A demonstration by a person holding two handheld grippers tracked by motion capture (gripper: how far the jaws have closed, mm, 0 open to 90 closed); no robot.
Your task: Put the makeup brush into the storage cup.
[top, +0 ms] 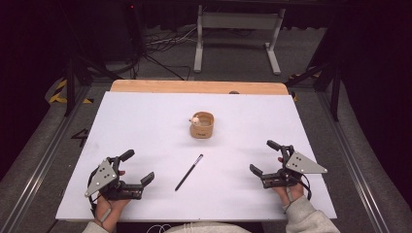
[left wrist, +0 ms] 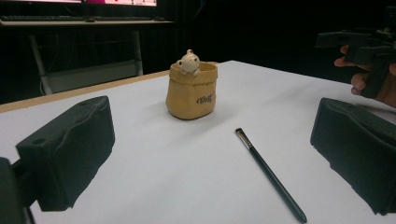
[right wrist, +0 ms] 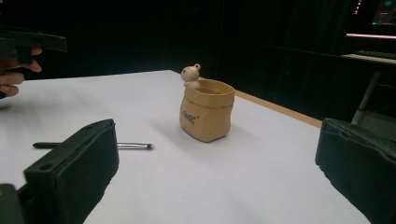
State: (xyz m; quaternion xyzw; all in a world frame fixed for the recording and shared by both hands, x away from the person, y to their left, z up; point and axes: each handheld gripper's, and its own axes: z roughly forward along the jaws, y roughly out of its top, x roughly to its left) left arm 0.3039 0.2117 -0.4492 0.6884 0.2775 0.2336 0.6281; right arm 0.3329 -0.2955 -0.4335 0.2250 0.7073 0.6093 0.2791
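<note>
The white table (top: 145, 126) carries little: a tan sack-shaped pot (top: 202, 125) with a small bear figure (left wrist: 189, 61) on its rim, standing ahead of both grippers and midway between them, and a slim dark brush (top: 189, 172) lying flat, nearer than the pot and between the two hands. Both hands rest low at the near edge, well apart. The left gripper (top: 138, 170) is angled inward toward the brush, jaws spread wide with nothing between them; the right gripper (top: 265, 158) mirrors it, also wide open and empty, jaws aimed toward the pot. The work in hand looks like picking up the brush, likely to drop it into the pot. To do that well, I'd judge one gripper should come down across the shaft near its middle, jaws square to it, pads close to the table, since so thin a handle could roll or slip away. The pot looks light, so steadying it may help.
</note>
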